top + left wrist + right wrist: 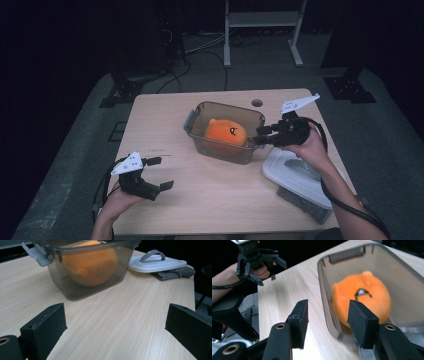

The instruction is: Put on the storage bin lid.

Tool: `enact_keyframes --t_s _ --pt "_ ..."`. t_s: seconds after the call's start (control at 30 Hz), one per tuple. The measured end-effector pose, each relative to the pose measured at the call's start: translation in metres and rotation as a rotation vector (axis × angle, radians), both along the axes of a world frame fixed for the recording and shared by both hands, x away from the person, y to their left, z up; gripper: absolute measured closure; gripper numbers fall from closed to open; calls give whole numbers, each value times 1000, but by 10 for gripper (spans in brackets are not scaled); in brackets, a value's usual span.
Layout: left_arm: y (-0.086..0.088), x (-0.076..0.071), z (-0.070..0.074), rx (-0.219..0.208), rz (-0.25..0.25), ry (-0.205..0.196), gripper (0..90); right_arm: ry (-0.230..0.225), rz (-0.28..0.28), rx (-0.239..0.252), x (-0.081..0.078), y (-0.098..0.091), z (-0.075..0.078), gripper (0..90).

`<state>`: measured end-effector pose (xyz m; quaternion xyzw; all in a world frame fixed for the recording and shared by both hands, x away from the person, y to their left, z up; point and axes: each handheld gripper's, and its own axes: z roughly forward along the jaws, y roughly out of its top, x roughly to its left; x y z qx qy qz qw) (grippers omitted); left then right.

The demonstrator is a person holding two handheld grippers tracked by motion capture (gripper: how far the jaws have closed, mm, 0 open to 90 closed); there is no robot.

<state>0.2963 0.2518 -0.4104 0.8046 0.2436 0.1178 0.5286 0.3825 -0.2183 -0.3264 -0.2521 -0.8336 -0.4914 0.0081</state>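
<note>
Orange round plush toy [226, 133] with a small dark face mark lies inside a clear smoky-grey plastic storage box [200, 142], which stands near the middle of the pale wooden counter [210, 200], a little toward its far side. The box is open at the top, with a grey latch handle at each short end.

At the box's right end, the right gripper [261, 136] is held level with its black fingers [264, 131] pointing at the box. In the right gripper view the fingers stand partly apart, one on each side of the near box wall, with the toy just beyond; they press on nothing. That wall is what lies between the fingers and the toy.

Beside the right hand [307, 147], near the counter's right edge, a white rectangular plastic lid [295, 175] with a grey handle rests on a dark grey folded cloth [307, 206]. It is just beside the box, not touching it.

The left gripper [160, 173] sits near the front left corner of the counter, well apart from the box, its fingers spread wide and empty over bare wood. In its own view the box, lid and cloth lie ahead across open counter.

A small round hole [257, 103] is cut in the counter's far edge. Beyond, a grey metal frame [262, 20] and black cables stand on the dark floor.
</note>
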Motion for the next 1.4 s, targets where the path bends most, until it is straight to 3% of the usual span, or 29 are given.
enact_keyframes --t_s 0.17,0.53,0.97,1.4 --pt "2 -2 4 -2 8 -12 26 7 -58 14 -10 -27 -13 482" --pt "0 4 3 -6 6 -12 26 19 -128 5 -24 -59 -30 470" --pt "-6 4 3 6 -10 -11 26 58 -184 -6 -33 -85 -63 459" --pt "-6 2 5 7 -4 -16 26 73 -227 -42 -39 -104 -83 459"
